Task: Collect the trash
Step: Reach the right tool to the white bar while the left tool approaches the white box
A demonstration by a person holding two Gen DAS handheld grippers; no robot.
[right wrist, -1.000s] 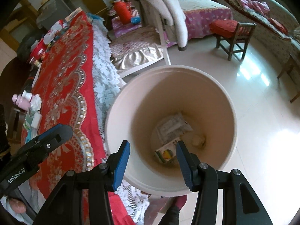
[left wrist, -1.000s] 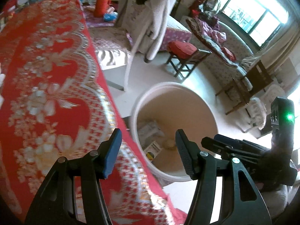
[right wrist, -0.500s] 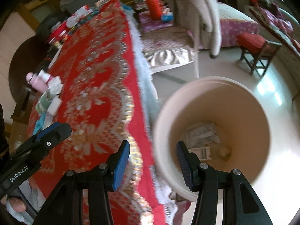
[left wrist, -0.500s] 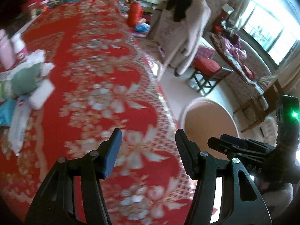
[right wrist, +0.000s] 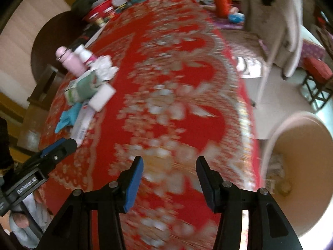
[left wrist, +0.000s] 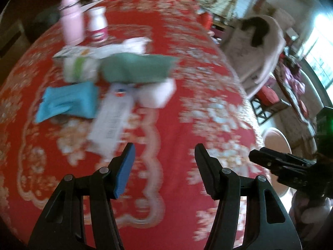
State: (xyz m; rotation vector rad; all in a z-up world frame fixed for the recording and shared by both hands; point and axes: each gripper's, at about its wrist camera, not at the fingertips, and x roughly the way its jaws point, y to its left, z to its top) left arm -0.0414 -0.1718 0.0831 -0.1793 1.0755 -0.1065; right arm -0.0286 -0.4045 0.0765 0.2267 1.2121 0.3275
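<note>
Over the red-clothed worktop (left wrist: pixel 166 108), left gripper (left wrist: pixel 164 166) holds its jaws spread, nothing between them. Trash pile (left wrist: pixel 116 79) lies at its eleven o'clock: blue wrapper, green pack, white box, just beside a pink bottle (left wrist: pixel 71 20). Right gripper (right wrist: pixel 169 179) has just widened its jaws, empty; bin (right wrist: pixel 301 145) sits at its three o'clock.

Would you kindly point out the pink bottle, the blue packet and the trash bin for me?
pink bottle (left wrist: pixel 71 21), left wrist view, on the middle of its body.
blue packet (left wrist: pixel 66 102), left wrist view, on its flat top face.
trash bin (right wrist: pixel 301 150), right wrist view, on its inner wall.
</note>
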